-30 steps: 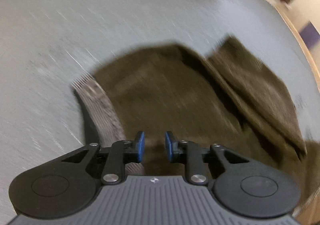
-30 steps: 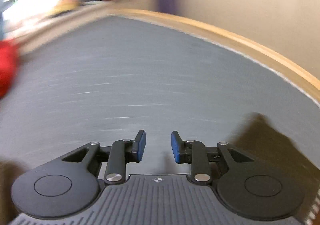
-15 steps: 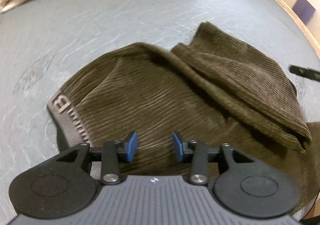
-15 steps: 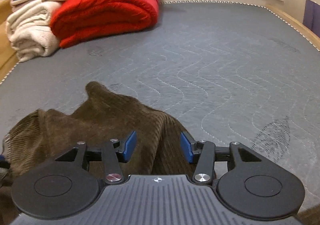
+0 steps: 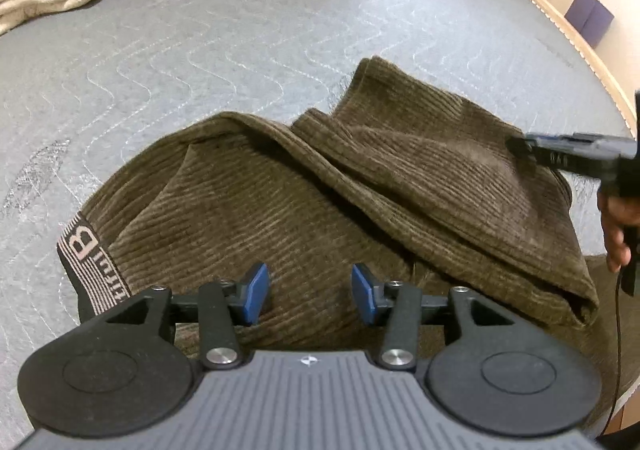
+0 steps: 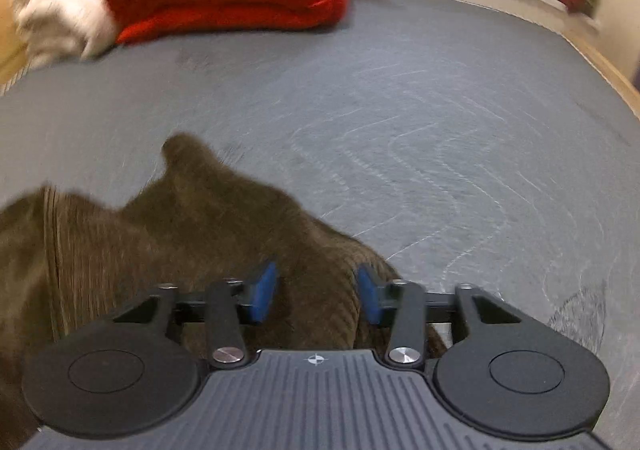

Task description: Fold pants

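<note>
Because both the left gripper (image 5: pixel 308 296) and the right gripper (image 6: pixel 317 296) hover with jaws spread and nothing between them, a pinch may catch only 1 layer, dragging the bunched brown corduroy pants (image 5: pixel 320 193) askew. They lie crumpled on the grey quilted bed (image 5: pixel 200 49). Their long axis seems to run left-right, waistband (image 5: pixel 94 270) at left, though the overlapping folds leave that uncertain.

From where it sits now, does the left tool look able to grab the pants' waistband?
Probably yes. The left tool is open over the brown corduroy pants, and the striped waistband lies exposed just to its left with nothing covering it.
</note>
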`<state>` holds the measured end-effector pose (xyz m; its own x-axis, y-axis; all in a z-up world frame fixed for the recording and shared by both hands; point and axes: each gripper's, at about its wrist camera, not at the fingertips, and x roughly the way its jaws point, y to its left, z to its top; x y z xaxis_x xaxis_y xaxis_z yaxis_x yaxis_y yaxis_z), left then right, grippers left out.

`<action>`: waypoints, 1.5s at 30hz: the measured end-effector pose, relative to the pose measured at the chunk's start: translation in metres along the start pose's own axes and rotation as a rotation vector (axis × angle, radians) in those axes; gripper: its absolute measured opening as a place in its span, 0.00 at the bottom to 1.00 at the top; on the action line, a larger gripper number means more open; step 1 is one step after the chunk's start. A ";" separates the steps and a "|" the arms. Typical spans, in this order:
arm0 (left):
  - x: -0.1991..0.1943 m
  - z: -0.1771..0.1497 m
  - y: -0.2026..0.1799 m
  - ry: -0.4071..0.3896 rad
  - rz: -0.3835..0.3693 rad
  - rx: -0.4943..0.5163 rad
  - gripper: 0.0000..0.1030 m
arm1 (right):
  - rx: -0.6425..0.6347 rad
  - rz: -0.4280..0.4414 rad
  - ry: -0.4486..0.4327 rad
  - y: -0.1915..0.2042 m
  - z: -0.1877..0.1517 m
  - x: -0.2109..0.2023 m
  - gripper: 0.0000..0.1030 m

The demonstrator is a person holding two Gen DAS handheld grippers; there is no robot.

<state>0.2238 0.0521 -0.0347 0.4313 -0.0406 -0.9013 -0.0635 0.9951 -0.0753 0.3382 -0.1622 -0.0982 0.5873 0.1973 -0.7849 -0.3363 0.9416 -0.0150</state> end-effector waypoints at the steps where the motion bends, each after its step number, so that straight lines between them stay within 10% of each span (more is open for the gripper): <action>1: -0.001 0.001 0.003 -0.002 0.001 -0.006 0.50 | -0.034 -0.014 0.009 0.004 -0.001 0.001 0.13; 11: -0.021 -0.001 0.036 -0.030 0.028 -0.039 0.50 | -0.325 0.128 -0.077 0.044 -0.003 -0.111 0.06; 15: -0.029 -0.003 0.044 -0.041 0.029 -0.052 0.50 | -0.556 0.325 0.080 0.069 -0.051 -0.140 0.07; 19: -0.031 -0.004 0.039 -0.042 0.030 -0.043 0.50 | -0.684 0.326 0.213 0.081 -0.093 -0.133 0.12; 23: -0.033 -0.003 0.030 -0.044 0.025 -0.034 0.53 | -0.455 0.457 0.090 0.039 -0.063 -0.153 0.12; 28: -0.025 0.000 0.020 -0.039 0.032 -0.019 0.53 | 0.080 0.465 -0.177 -0.045 -0.015 -0.160 0.59; 40: -0.013 0.006 0.007 -0.024 0.028 -0.015 0.55 | 0.475 0.421 0.235 -0.061 -0.019 -0.016 0.56; 43: -0.011 0.007 0.006 -0.025 0.035 -0.010 0.56 | 0.453 0.432 0.250 -0.051 -0.015 -0.007 0.15; 45: -0.010 0.007 0.005 -0.024 0.034 -0.008 0.56 | 0.427 0.429 0.229 -0.047 -0.007 -0.012 0.10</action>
<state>0.2255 0.0583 -0.0227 0.4499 -0.0046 -0.8931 -0.0857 0.9951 -0.0483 0.3416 -0.2105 -0.0921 0.2779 0.5614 -0.7795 -0.1565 0.8270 0.5399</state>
